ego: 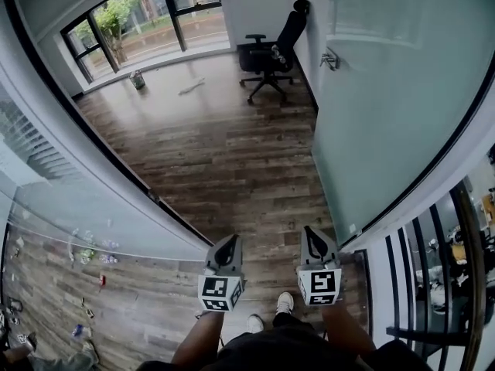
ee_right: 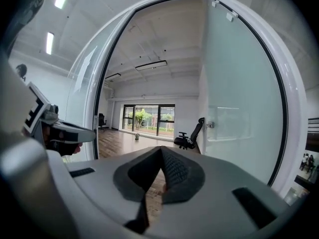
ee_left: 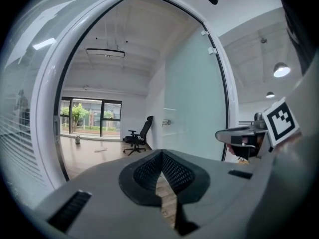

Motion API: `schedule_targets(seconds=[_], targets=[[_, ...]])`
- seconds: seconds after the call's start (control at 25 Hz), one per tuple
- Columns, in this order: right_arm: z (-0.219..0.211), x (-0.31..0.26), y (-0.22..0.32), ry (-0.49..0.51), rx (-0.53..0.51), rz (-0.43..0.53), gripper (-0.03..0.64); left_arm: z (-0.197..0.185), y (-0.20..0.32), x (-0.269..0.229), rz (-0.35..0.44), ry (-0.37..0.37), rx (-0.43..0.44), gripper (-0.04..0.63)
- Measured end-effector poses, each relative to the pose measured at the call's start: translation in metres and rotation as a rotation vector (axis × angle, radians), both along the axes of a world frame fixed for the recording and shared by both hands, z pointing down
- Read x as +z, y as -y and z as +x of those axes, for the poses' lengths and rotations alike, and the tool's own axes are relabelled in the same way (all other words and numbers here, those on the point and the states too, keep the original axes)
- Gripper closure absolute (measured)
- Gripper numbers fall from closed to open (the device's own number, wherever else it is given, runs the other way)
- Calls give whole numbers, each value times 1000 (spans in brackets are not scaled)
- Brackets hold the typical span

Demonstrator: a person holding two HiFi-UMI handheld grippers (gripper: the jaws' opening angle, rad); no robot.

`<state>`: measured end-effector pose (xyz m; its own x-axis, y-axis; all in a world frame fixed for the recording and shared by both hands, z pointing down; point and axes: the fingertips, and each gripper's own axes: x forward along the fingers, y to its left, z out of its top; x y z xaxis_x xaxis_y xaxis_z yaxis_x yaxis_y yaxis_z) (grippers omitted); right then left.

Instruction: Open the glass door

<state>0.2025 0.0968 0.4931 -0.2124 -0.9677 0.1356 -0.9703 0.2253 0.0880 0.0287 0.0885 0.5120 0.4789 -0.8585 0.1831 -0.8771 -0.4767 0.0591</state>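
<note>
- Your left gripper [ego: 229, 243] and right gripper [ego: 313, 234]: jaws together, nothing held.
- Frosted glass door [ego: 387, 99] stands open, just right of your right gripper.
- Black office chair [ego: 271, 52] well ahead.

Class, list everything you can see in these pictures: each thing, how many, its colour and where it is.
glass door: one, frosted pale green, open at right
handle: one, silver, on the door
chair: one, black, beside the door
windows: a row, black frames, far wall
pail: one, greyish, floor below windows
floor: brown wood
glass wall: one, frosted, left
railing: one, black, lower right
shoes: two, white, bottom middle
left gripper: grey, shut, empty
right gripper: grey, shut, empty
</note>
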Motion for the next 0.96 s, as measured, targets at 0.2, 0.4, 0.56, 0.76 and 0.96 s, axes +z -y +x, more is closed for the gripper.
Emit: schedule_targets(seconds=[0.2, 0.4, 0.56, 0.76, 0.96], targets=[[-44, -8, -55, -9, 14, 30, 603, -45, -57, -6, 22, 14, 15, 592], [-70, -6, -108, -6, 37, 44, 603, -77, -109, 4, 6, 5, 18, 592], [-79, -13, -139, -10, 36, 52, 603, -85, -136, 10, -7, -15, 13, 592], [-85, -29, -169, -41, 32, 72, 603, -87, -164, -7, 9, -47, 16, 592], [-75, -34, -183, -50, 27, 83, 603, -81, -178, -14, 18, -42, 4, 592]])
